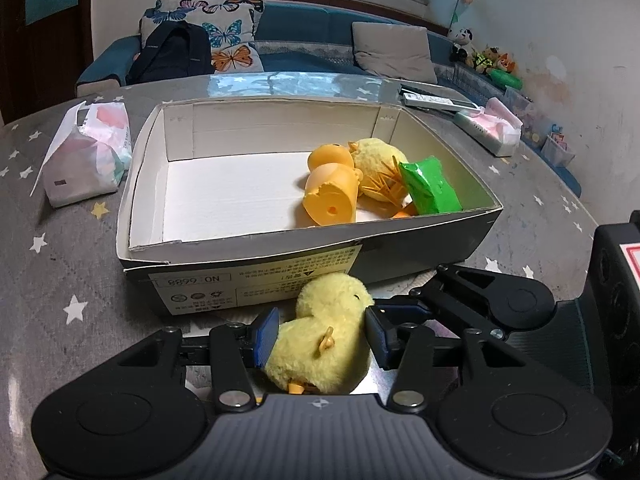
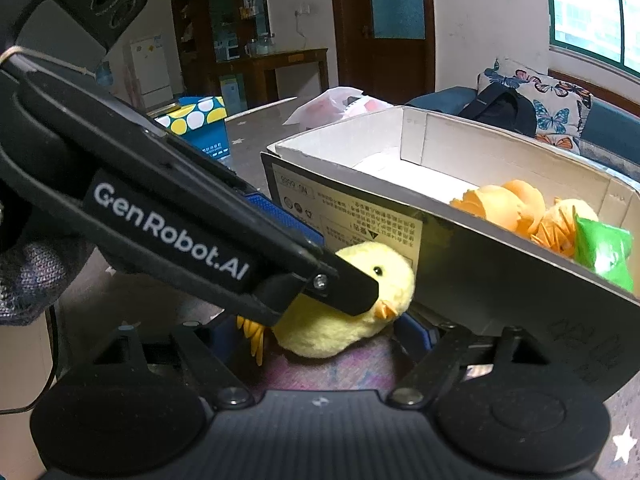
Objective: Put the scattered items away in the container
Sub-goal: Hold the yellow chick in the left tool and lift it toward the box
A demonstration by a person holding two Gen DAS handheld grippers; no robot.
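Note:
A yellow plush chick (image 1: 324,340) lies on the table just in front of the cardboard box (image 1: 400,256). My left gripper (image 1: 322,336) straddles its body, with a blue pad close by each side and no squeeze showing. In the right wrist view the same chick (image 2: 348,320) lies lengthwise between the pads of my right gripper (image 2: 326,332), feet against one pad and beak against the other. One of the left gripper's fingers (image 2: 344,288) crosses over it. Inside the box are an orange plastic duck (image 1: 332,196), a second plush chick (image 1: 380,156) and a green packet (image 1: 430,188).
A tissue pack (image 1: 88,152) lies left of the box, and another tissue pack (image 1: 492,128) and a remote (image 1: 432,100) lie at the back right. A blue spotted box (image 2: 200,124) stands beyond the table. The left half of the box floor (image 1: 224,200) is bare.

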